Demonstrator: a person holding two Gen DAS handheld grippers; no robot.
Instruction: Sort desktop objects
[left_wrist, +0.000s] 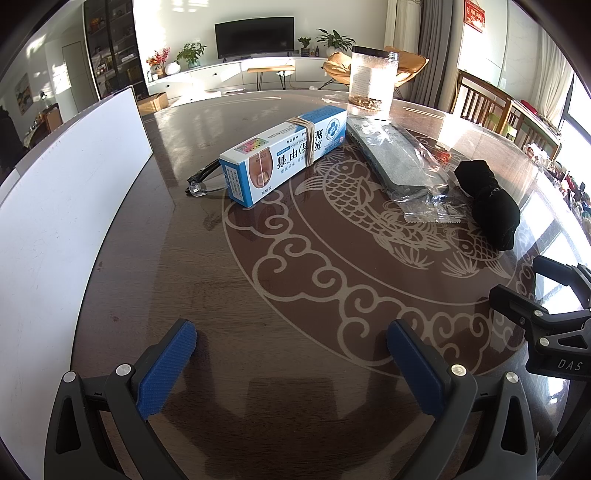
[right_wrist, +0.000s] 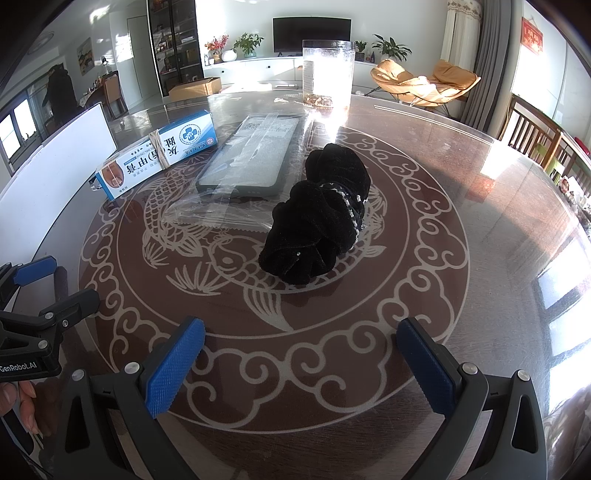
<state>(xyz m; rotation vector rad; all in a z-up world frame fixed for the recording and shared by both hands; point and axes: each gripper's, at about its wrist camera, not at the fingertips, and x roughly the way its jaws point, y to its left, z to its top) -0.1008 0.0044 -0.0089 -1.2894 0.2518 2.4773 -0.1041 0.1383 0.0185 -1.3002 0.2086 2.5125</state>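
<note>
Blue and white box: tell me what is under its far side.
A pair of glasses pokes out from behind and under the blue and white box: a dark temple and a clear lens end show. The rest of the frame is hidden by the box.

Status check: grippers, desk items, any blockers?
Left gripper and right gripper open, empty. Box, bagged phone case, black scrunchie untouched. Path clear.

Table (right_wrist: 480, 206) bears box (right_wrist: 155, 157), packet (right_wrist: 247, 158), scrunchie (right_wrist: 317, 214), jar (right_wrist: 327, 74).

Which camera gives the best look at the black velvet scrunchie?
The right wrist view: the black velvet scrunchie lies central and close, folds visible. In the left wrist view it sits far right, smaller and distorted.
</note>
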